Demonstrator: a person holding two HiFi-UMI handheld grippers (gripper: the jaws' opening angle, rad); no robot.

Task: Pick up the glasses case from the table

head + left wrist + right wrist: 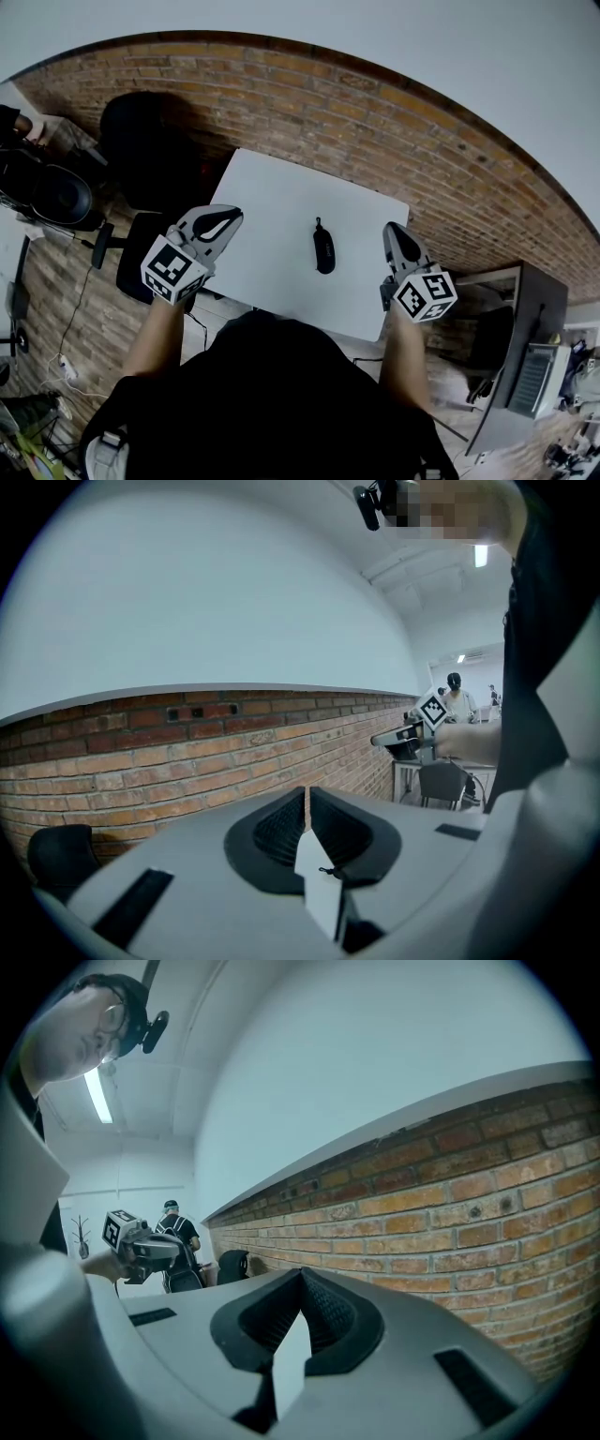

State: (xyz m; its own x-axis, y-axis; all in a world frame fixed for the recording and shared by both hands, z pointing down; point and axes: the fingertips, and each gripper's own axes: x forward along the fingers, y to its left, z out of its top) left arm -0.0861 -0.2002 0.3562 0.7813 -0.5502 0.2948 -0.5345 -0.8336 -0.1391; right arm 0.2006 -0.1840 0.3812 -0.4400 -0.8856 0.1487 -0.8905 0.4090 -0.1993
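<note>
The small black oblong glasses case [323,249] lies near the middle of the white rectangular desk [272,192], its length running away from the person. The left tool [228,218] hangs at the desk's left edge and the right tool [394,232] at its right edge, both apart from the case. Each tool's jaws are pressed together with nothing between them. A red brick wall [375,122] stands behind the desk.
</note>
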